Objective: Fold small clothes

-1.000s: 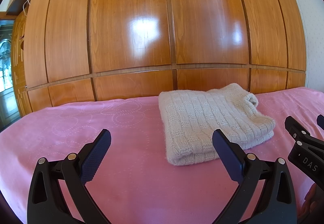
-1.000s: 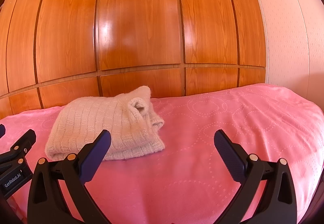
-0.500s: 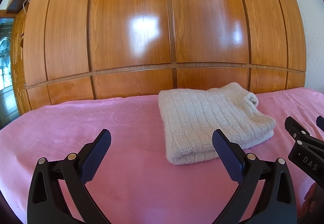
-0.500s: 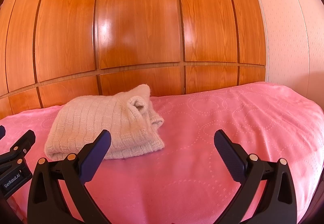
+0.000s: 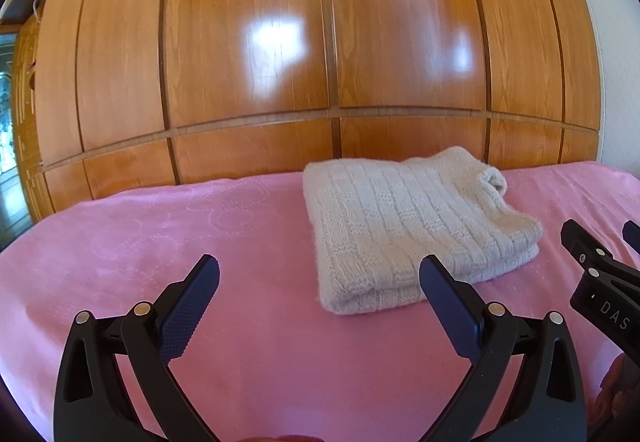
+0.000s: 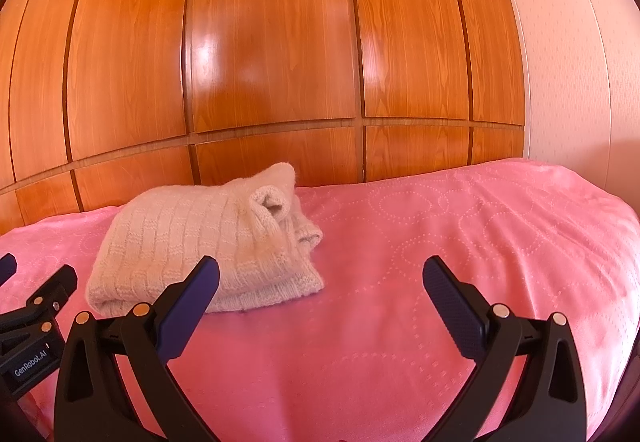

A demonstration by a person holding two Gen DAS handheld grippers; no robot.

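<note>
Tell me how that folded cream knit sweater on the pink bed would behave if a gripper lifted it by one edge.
The cream knit sweater looks soft and thick, so it would probably sag and unfold rather than stay flat. Its fuzzy ribbed surface should grip well, not slip. The loose rolled cuff on top would likely flop free first.

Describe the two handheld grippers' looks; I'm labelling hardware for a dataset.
Both the left gripper and right gripper are black plastic frames with triangular cut-outs and silver rivets. Their fingers carry dark blue textured pads. White lettering shows: "GenRobot.AI" on the left, "DAS" on the right.
</note>
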